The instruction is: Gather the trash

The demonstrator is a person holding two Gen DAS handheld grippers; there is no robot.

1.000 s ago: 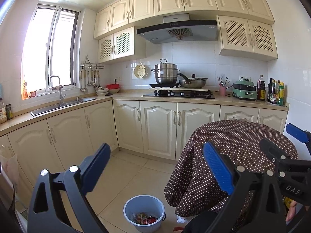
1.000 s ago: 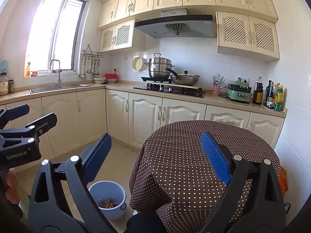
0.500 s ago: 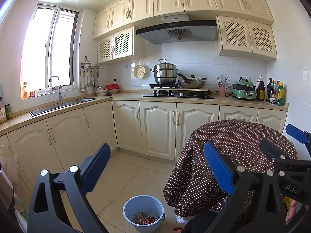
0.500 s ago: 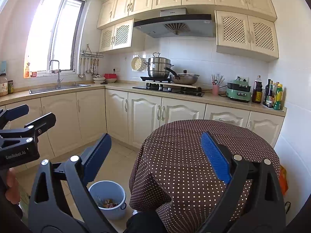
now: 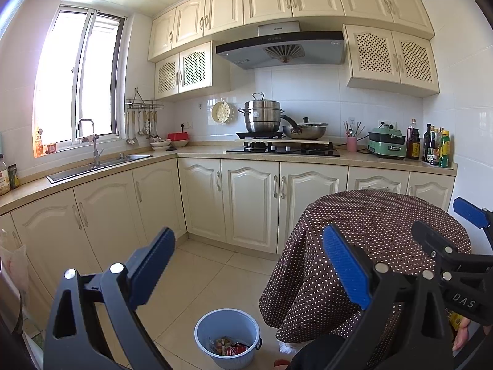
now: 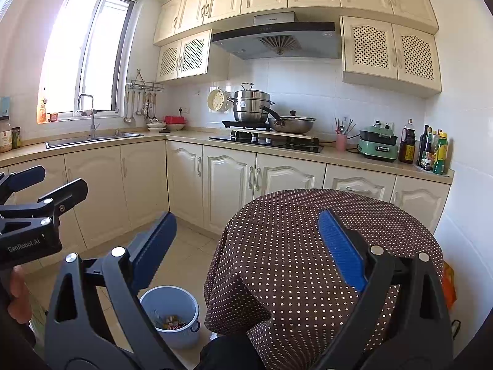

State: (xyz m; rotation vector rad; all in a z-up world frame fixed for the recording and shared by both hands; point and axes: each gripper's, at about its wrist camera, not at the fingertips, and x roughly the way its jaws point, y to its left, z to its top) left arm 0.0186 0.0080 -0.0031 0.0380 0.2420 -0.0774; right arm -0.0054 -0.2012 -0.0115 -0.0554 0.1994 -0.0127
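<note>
Trash (image 5: 229, 346) lies in the bucket (image 5: 226, 317) beside the table (image 5: 385, 215), below both wide-open, empty grippers, left (image 5: 249, 265) and right (image 6: 246, 243).

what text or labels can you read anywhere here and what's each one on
"GenRobot.AI": on the body of the left tongs, seen in the right wrist view.
"DAS": on the body of the right tongs, seen in the left wrist view; further letters are cut off.
Range hood brand, bottle labels, jar label: too small or blurred.
</note>
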